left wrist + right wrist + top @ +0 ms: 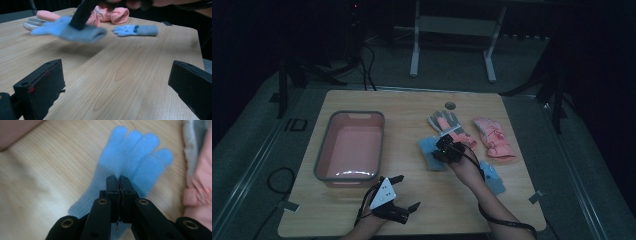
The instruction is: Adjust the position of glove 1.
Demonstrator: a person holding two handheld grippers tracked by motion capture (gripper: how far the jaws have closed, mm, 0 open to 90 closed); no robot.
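Blue knit fabric marks the thing in hand: in the high view a blue glove (432,152) sits under the right gripper (446,150) near the middle of the wooden table (412,107), just beside a grey-and-pink glove (447,122). A pink glove (494,139) lies to the right of that one, and a second blue glove (493,177) lies close by the person's right forearm. A pink tub (350,145) with a grey rim stands on the left half of the table. The left gripper (404,192) rests near the front edge, close to the tub's near corner, its jaws spread apart with nothing between them.

From the left gripper view, its own two black jaws stand wide at the bottom corners over bare wood. Beyond them the blue glove (67,31) hangs clear of the tabletop, a shadow beneath it, pinched by the dark jaws of the right gripper (77,25) coming down from above. The second blue glove (136,30) lies flat farther back, and the pink glove (112,13) lies behind it.

Looking along the right gripper (119,181) in its own view, the jaws are clenched together on the blue glove (132,157) at about its palm, the fingers fanning out beyond the tips. Pink and grey glove fabric shows at the right edge.
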